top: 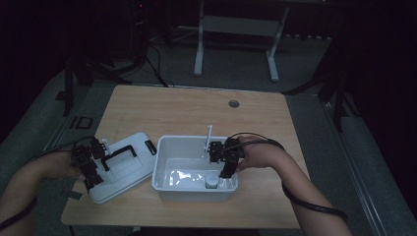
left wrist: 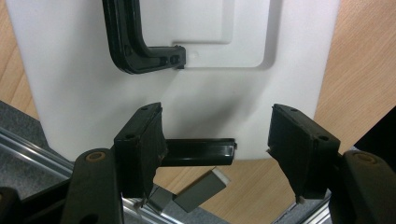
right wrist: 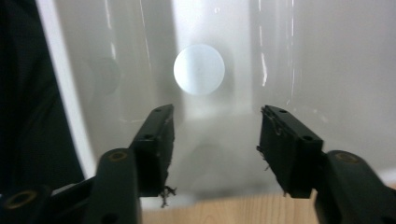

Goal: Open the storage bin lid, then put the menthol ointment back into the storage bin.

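Counter [top: 187, 105]: light wood, carrying a white bin and its lid side by side near the person's edge.
Bin [top: 169, 147]: white, open on top, rectangular, just right of the lid and touching its corner.
Bottle [top: 212, 181]: small, with a pale round cap, standing upright inside the bin near its front right corner; in the right gripper view the cap [right wrist: 199, 69] shows as a pale disc ahead of the jaws and clear of them.
Lid [top: 129, 164]: white, lying flat on the counter at an angle, its black handle [top: 118, 150] on top.
Left hand-held gripper [top: 92, 173]: over the near end of the lid, jaws apart and released; in the left gripper view a black latch [left wrist: 201, 151] on the lid's edge lies between the jaws, beside the left one, unpinched.
Right hand-held gripper [top: 225, 173]: over the bin's right side, pointing down toward the bottle, released, jaws spread with nothing between them.
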The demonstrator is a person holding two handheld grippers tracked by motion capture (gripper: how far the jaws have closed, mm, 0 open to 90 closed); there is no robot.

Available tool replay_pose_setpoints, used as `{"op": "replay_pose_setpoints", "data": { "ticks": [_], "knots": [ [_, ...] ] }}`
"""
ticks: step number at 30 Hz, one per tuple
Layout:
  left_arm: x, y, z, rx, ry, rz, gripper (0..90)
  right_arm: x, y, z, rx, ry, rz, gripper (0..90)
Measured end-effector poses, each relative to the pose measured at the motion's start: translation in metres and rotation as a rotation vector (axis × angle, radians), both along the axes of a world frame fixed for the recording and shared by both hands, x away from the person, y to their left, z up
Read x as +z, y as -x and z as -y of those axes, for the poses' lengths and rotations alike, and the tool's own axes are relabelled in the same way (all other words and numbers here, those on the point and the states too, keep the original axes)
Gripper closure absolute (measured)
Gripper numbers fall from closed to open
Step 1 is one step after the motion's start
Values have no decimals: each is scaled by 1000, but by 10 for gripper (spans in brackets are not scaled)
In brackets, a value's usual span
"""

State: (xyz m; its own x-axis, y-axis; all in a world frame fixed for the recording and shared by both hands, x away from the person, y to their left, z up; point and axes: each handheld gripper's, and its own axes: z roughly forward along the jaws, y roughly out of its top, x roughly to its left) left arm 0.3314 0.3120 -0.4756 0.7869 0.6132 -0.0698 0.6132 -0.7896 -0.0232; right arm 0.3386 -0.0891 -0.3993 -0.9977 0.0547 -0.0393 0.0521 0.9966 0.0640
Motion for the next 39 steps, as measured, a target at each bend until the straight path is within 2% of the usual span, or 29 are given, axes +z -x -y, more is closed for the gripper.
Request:
{"op": "replay_pose_setpoints", "data": {
  "ticks": [7,9,14,18,23,27,29,31,39],
  "knots": [
    [0,-1,0,3,-1,10,354,17,-2,27,-46,-32,44,361],
    [0,-1,0,3,-2,13,355,22,-4,40,-79,-44,58,321],
    [4,-2,-1,8,-4,17,354,22,-4,57,-103,-49,77,285],
    [5,-2,0,7,-7,17,354,15,-4,73,-130,-47,77,245],
    [5,-2,-1,11,-9,16,355,1,-6,95,-184,-52,51,194],
    [4,-2,-2,13,-8,16,354,-9,-6,104,-174,-42,38,133],
    [3,-2,-2,12,-10,16,354,-16,-6,111,-188,-61,31,134],
    [3,-3,-3,15,-8,19,354,-29,-5,122,-179,-54,60,125],
    [5,-10,-8,33,-13,25,363,-49,-6,146,-238,-48,49,127]
  ]
}}
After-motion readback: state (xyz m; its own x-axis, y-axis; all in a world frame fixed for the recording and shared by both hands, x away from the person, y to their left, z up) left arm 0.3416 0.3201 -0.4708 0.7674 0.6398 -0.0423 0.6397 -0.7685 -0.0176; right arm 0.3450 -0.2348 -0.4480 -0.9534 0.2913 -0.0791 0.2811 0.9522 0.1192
